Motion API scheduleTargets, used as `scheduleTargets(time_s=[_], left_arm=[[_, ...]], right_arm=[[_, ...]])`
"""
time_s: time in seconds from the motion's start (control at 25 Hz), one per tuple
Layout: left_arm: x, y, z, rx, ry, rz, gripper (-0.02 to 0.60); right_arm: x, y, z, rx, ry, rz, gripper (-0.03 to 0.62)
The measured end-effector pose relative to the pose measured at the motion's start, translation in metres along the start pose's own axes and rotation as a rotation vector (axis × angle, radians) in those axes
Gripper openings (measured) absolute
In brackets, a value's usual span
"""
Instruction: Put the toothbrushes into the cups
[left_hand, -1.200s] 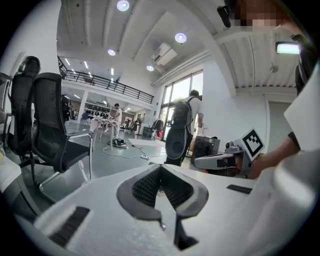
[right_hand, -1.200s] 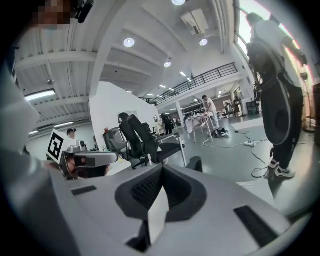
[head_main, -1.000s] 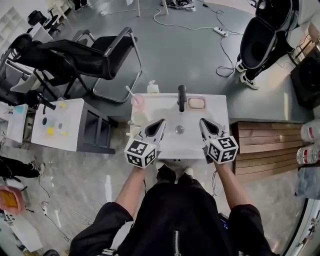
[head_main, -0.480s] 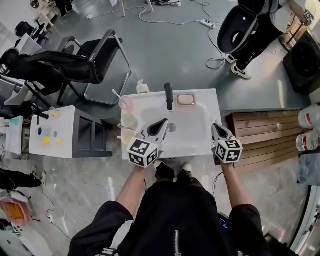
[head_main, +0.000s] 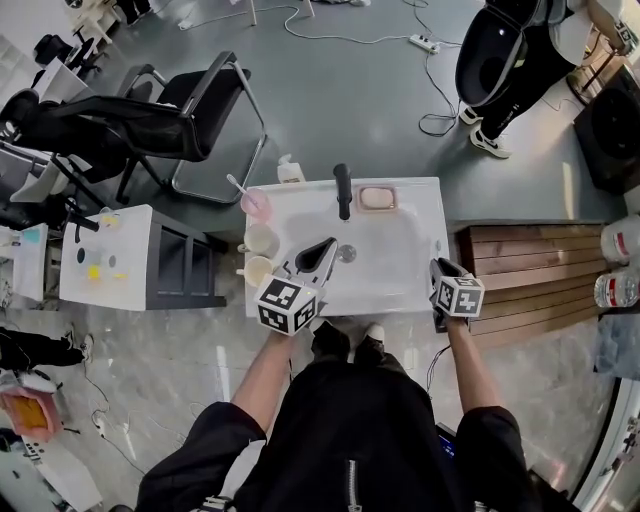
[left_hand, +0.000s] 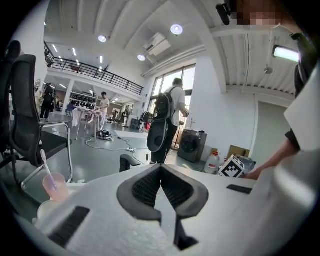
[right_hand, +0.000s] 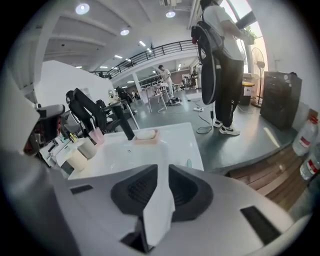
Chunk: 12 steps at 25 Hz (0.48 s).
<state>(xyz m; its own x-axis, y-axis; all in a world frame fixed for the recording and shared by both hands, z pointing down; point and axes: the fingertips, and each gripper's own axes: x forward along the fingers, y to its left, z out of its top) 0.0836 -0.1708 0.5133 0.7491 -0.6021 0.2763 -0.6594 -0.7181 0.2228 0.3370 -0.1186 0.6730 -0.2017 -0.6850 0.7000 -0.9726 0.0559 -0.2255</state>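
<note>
A pink cup (head_main: 256, 204) with a toothbrush (head_main: 238, 185) standing in it sits at the back left corner of the white sink (head_main: 420, 290). Two cream cups (head_main: 262, 240) stand along the sink's left edge. A small teal thing (right_hand: 189, 163), perhaps a toothbrush, lies on the sink's right rim. My left gripper (head_main: 318, 255) hovers over the basin with its tips together and nothing in them. My right gripper (head_main: 445, 270) is at the sink's right edge; its jaws have just been opening, and nothing is between them.
A black faucet (head_main: 343, 190) and a pink soap dish (head_main: 375, 198) stand at the back of the sink. A white side table (head_main: 110, 255) and an office chair (head_main: 190, 110) are to the left, wooden boards (head_main: 520, 270) to the right. A person (head_main: 510, 70) stands behind.
My right gripper has moved from over the basin out to the sink's right edge and lower, and its jaws have parted. The left gripper shifted slightly toward the basin's middle.
</note>
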Motion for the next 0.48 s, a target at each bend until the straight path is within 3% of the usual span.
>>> scheduleTargets(time_s=[0.28, 0.48], left_arm=[[-0.009, 0.013, -0.012, -0.016, 0.023, 0.033, 0.002], [-0.017, 0.027, -0.020, -0.036, 0.038, 0.064, 0.002]], right_arm=[[0.034, -0.010, -0.026, -0.030, 0.156, -0.012, 0.098], [0.049, -0.024, -0.037, -0.029, 0.234, -0.068, 0.109]])
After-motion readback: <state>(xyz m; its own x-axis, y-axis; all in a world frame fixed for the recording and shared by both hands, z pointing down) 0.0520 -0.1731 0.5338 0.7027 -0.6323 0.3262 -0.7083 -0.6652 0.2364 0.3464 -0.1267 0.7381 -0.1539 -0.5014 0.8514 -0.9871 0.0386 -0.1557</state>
